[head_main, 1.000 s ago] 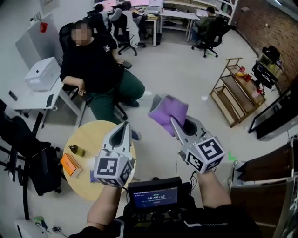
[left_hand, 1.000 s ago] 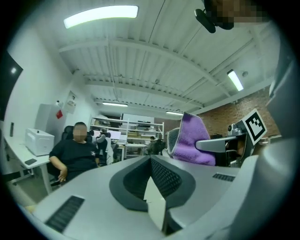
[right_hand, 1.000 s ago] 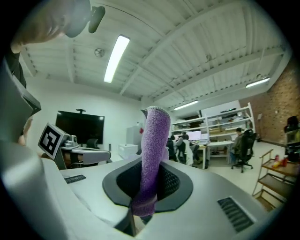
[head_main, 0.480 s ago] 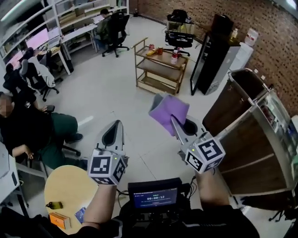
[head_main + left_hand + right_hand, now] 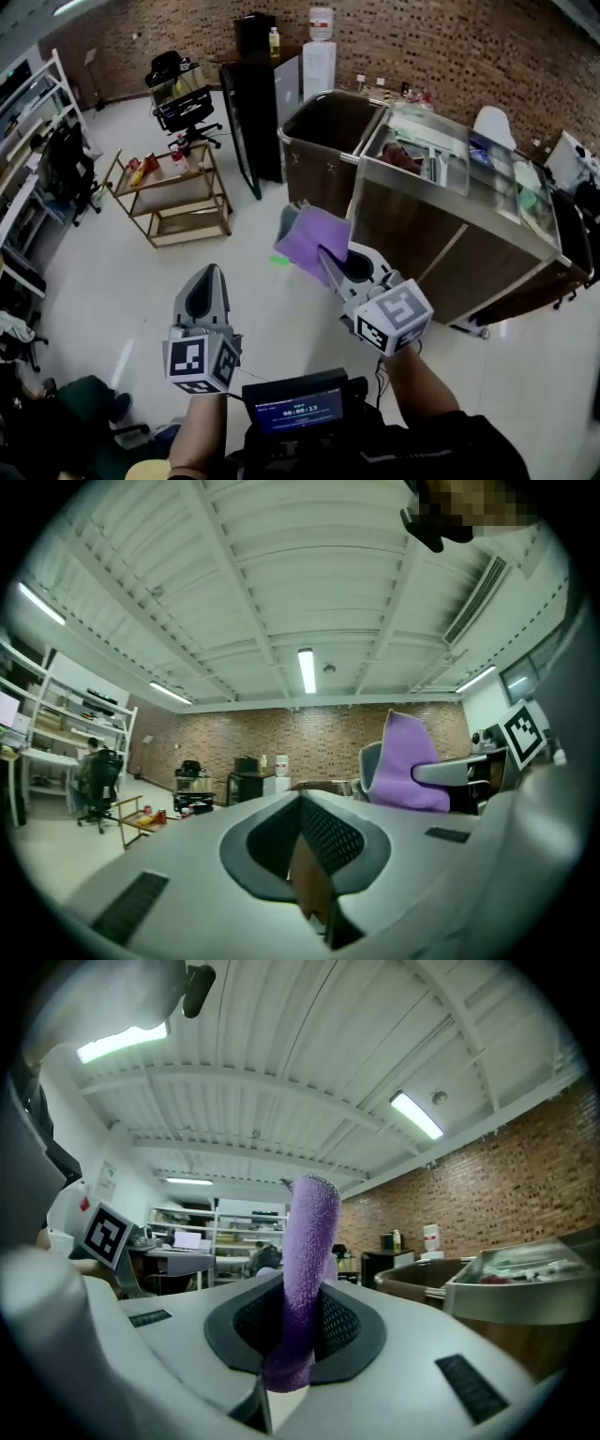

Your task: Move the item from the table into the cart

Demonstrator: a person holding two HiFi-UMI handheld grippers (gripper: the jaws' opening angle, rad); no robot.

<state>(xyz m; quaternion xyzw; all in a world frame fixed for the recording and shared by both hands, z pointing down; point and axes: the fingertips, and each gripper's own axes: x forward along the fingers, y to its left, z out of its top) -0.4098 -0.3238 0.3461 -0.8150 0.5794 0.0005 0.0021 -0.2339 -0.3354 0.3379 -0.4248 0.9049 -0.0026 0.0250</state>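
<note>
1. Right gripper point(image 5: 322, 255), lower centre of the head view: jaws pinched tight on the purple cloth point(image 5: 313, 240).
2. Purple cloth: standing up from those jaws at mid-frame, in the air, just left of the cart point(image 5: 441, 246), not yet in it.
3. Left gripper point(image 5: 208, 276), lower left: jaws closed together, nothing between them.
4. Cart: upper right, bin open on top.

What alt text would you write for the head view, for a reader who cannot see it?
The right gripper, jaws shut on a purple cloth, is held out near a brown, steel-topped cart. The left gripper beside it is shut and empty.
</note>
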